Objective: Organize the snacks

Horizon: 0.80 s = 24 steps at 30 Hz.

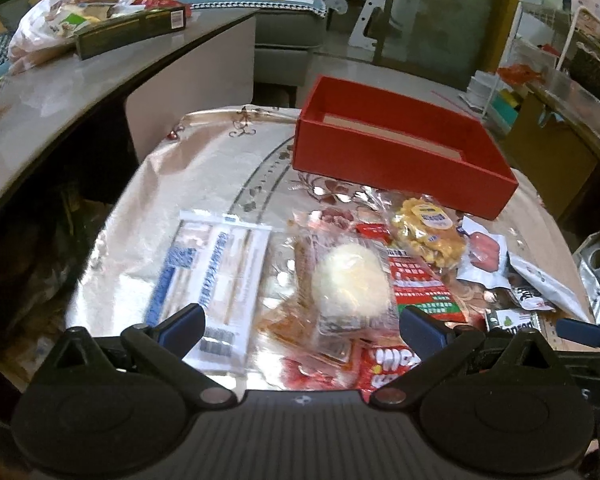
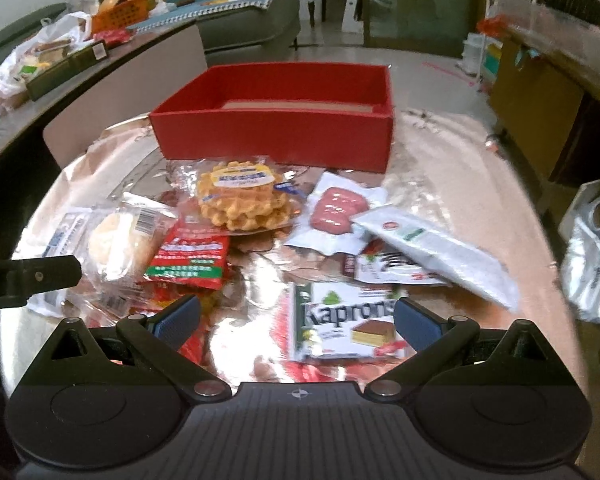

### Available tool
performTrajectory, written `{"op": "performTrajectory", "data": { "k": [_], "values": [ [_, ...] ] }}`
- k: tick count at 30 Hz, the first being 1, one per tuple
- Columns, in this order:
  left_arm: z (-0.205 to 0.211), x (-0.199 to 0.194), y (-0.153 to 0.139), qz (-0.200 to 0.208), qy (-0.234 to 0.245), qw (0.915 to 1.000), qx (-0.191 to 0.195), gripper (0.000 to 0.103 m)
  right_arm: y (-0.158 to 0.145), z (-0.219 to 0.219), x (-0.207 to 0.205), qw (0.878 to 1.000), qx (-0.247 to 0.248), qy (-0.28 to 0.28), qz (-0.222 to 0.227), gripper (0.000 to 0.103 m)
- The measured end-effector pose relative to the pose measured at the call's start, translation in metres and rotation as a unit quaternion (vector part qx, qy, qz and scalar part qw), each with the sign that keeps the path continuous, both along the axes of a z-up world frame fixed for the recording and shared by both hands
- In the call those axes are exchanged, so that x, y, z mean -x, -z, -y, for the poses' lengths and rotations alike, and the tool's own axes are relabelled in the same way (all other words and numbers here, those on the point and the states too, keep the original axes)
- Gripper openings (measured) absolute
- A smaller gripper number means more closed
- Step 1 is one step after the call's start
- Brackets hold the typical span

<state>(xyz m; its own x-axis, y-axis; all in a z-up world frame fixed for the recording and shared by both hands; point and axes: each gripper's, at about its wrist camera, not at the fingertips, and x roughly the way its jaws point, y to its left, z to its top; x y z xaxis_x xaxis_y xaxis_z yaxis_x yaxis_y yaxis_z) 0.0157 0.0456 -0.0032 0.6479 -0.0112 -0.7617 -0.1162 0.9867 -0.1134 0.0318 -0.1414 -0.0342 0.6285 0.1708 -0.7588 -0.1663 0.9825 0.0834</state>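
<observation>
An empty red box stands at the far side of the table. Snack packets lie in front of it: a round white bun in clear wrap, a waffle, a red-green packet, a pink sausage pack, a Kaprons wafer pack, a white pouch and a blue-white flat pack. My left gripper is open above the bun. My right gripper is open over the Kaprons pack.
The table has a shiny floral cloth. A grey counter at the left carries a plastic bag and a dark box. A silver bag sits at the right edge. Shelves and cartons stand at the far right.
</observation>
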Motion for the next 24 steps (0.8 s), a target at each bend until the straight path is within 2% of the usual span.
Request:
{"op": "performTrajectory", "data": {
  "k": [7,13,17,19,21,24],
  "values": [
    [0.01,-0.016,0.004,-0.006,0.035,0.9991,-0.024,0.099,-0.003,-0.009,-0.015,1.0,-0.006,-0.017,0.003,0.103],
    [0.025,-0.04,0.009,-0.013,0.047,0.9988,-0.002,0.099,-0.002,0.007,-0.017,1.0,0.002,-0.004,-0.006,0.103],
    [0.035,-0.049,0.02,-0.026,0.05,0.9982,-0.019,0.098,-0.003,0.019,-0.019,1.0,0.012,0.009,-0.004,0.103],
    [0.036,-0.052,0.027,-0.035,0.051,0.9979,-0.017,0.093,-0.003,0.024,-0.02,1.0,0.011,0.015,-0.005,0.103],
    [0.036,-0.055,0.035,-0.052,0.05,0.9971,-0.022,0.082,-0.003,0.028,-0.022,1.0,0.008,0.017,-0.01,0.103],
    [0.033,-0.055,0.04,-0.062,0.047,0.9966,-0.028,0.075,-0.004,0.029,-0.025,1.0,0.01,0.017,-0.019,0.103]
  ]
}}
